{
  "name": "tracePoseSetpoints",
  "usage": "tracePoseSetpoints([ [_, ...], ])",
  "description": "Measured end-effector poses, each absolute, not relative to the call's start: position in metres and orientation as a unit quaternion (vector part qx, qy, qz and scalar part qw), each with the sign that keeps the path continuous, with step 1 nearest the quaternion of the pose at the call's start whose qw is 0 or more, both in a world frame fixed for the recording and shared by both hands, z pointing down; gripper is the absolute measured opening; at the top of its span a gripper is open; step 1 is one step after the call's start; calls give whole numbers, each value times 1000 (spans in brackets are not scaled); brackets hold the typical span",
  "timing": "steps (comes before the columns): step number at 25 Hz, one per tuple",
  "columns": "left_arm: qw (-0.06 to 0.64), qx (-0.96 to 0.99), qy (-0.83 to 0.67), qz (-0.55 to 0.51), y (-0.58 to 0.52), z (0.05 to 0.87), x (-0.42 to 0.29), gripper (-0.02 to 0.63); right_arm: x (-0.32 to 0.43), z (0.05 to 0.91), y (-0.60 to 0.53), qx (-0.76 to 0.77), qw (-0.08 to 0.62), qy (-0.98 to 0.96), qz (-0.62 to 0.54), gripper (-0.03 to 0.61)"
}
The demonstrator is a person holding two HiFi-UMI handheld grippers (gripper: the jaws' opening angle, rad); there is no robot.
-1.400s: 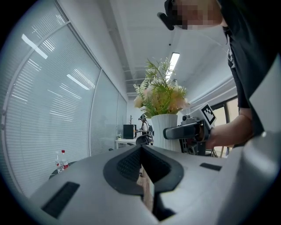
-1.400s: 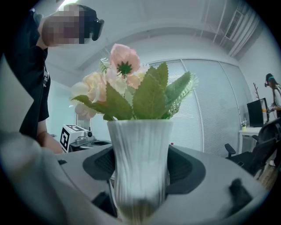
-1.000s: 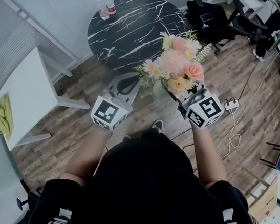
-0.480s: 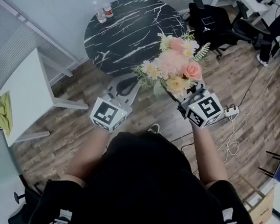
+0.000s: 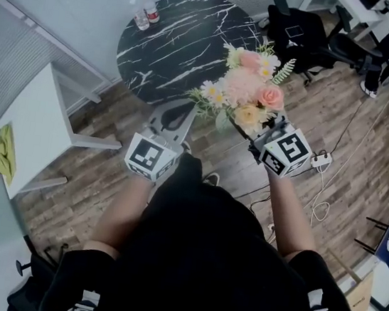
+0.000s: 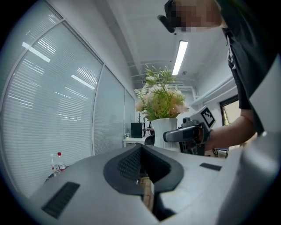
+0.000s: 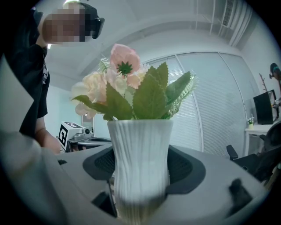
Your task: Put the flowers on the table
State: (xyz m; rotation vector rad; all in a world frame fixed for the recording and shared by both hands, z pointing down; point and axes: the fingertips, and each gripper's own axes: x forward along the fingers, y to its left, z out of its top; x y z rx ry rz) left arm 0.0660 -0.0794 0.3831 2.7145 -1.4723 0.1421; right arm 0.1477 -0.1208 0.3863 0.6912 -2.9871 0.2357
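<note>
A bouquet of pink, peach and white flowers (image 5: 246,94) stands in a ribbed white vase (image 7: 140,149). My right gripper (image 5: 263,134) is shut on the vase, holding it upright in the air above the wooden floor. In the head view the blooms hide the vase. The round black marble table (image 5: 182,41) lies ahead and slightly left of the flowers. My left gripper (image 5: 177,109) hangs to the left of the vase, near the table's front edge. Its jaws are together with nothing between them (image 6: 141,149). The left gripper view also shows the vase (image 6: 164,132) and the right gripper.
Two plastic bottles (image 5: 144,11) stand at the marble table's far left edge. A white table (image 5: 41,122) with a yellow cloth (image 5: 0,156) is at the left. Black office chairs (image 5: 305,30) stand behind right. A power strip (image 5: 322,143) and cables lie on the floor.
Both grippers and the vase keep the same pose. The room has shifted slightly in view, and the person's dark-clothed leg now shows between the arms.
</note>
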Motion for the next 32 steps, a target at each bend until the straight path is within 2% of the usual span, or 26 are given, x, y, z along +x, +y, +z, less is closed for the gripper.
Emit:
tracePoseSetpoints([
  [22, 37, 882, -469, 30, -233, 398, -28, 12, 52, 396, -270, 230, 64, -968, 73, 344],
  [32, 37, 887, -459, 20, -269, 403, -69, 12, 9, 396, -305, 241, 70, -966, 65, 344],
])
